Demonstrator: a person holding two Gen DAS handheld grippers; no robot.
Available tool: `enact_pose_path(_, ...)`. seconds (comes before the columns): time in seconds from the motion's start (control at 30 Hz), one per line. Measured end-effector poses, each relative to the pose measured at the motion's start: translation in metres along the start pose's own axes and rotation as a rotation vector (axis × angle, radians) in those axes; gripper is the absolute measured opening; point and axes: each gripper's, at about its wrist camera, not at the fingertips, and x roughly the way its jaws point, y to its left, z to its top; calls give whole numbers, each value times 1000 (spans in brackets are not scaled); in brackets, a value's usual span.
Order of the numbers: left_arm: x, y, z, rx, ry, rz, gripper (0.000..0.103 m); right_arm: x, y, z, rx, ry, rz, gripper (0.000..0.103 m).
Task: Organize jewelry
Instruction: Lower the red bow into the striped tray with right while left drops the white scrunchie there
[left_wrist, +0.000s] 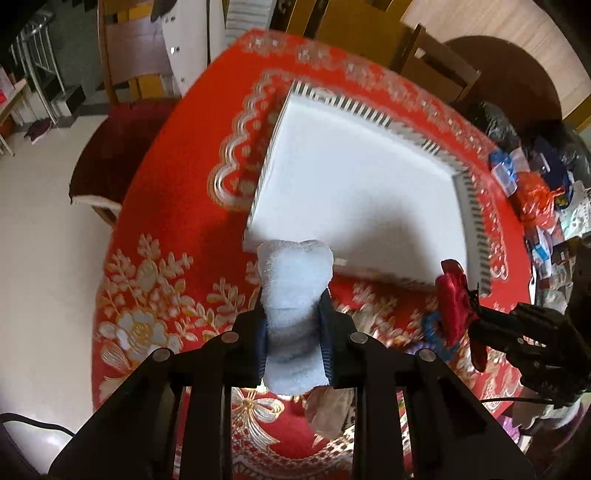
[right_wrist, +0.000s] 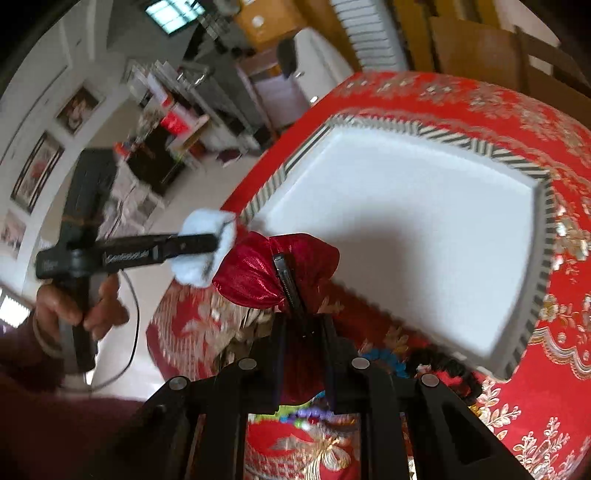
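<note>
A fluffy pale-blue plush hair piece (left_wrist: 293, 280) is pinched between the blue pads of my left gripper (left_wrist: 293, 306), above the red tablecloth. My right gripper (right_wrist: 303, 325) is shut on a shiny red satin bow clip (right_wrist: 266, 273), whose black clip bar points up. Both hang just in front of a shallow white tray (left_wrist: 351, 184) with a black-and-white striped rim. From the right wrist, the left gripper (right_wrist: 214, 251) shows holding the plush piece (right_wrist: 201, 225) left of the bow. From the left wrist, the bow (left_wrist: 452, 302) hangs at the right in the right gripper (left_wrist: 476, 314).
Loose hair ties lie on the floral red tablecloth (left_wrist: 155, 280) under the grippers, among them a blue scrunchie (right_wrist: 388, 360) and coloured beads (right_wrist: 306, 413). Bags and packets (left_wrist: 543, 199) crowd the table's right edge. Wooden chairs (left_wrist: 136, 62) stand behind. A hand (right_wrist: 74, 306) grips the left tool.
</note>
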Motion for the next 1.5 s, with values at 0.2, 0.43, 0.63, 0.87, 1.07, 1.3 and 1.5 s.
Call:
enact_pose_path(0.2,-3,-17,32,37,-52,23,22,5,-19,33,138,-62,-99,16)
enact_pose_path(0.43,32,-27,68,56,-47,80,22,35,-38,96,248,-96,-147,16)
enact_pose_path(0.63,63,-15,80,42,5,116,22,88,-44,141,272,-54,-143,16)
enact_pose_path(0.87,83,-8,83,41,43,115,23,142,-53,169,298,-1,-119,16)
enact_pose_path(1.07,90,-11,83,63,48,113,27,149,-56,166,323,8,-54,37)
enact_pose_path(1.3,83,-18,75,89,30,119,52,91,-63,142,367,-100,-65,44)
enact_pose_path(1.5,52,-23,61,75,-33,154,55,31,-49,98,352,-149,-105,45)
